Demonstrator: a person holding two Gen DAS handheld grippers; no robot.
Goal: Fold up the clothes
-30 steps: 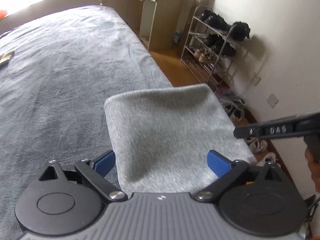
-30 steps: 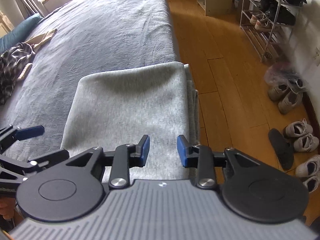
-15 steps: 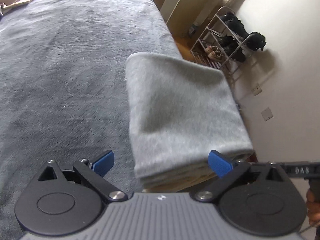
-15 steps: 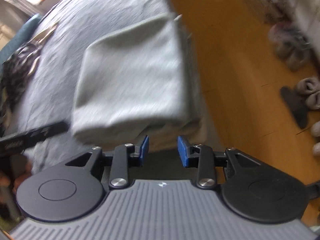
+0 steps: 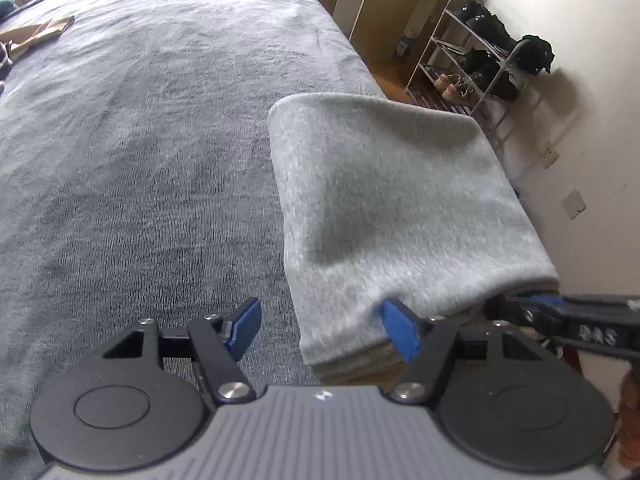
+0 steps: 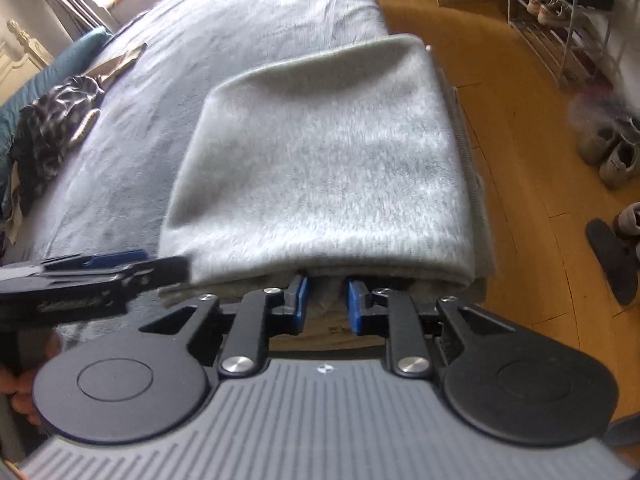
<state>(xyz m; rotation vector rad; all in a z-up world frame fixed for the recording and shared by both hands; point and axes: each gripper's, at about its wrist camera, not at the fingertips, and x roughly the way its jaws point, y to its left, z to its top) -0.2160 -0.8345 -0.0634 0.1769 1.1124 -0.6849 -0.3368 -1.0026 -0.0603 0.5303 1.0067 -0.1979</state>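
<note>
Nearest the left wrist camera, the left gripper [image 5: 320, 326] has its fingers closing around the near left corner of the folded grey garment [image 5: 392, 204]; one blue pad [image 5: 400, 330] is already against the cloth edge, the other stands off to the side over the bedspread, so nothing is pinched yet. In the right wrist view, the right gripper [image 6: 325, 300] sits at the same near edge, further to the right, its fingers narrowing with a little of the lower layers between them; whether the pads press on cloth I cannot tell.

The garment lies on the grey bed [image 5: 140, 140], at its edge by the wooden floor [image 6: 520, 120], straight ahead of both pairs of fingers. Its long axis runs away from the grippers, and its stacked open edges face them. Both hands are about equally close, side by side along that near edge, so the coming move looks like a two-handed lift of it.

Beyond, crumpled dark clothing [image 6: 52, 128] waits, and a shoe rack [image 5: 476, 68] stands by the wall.
</note>
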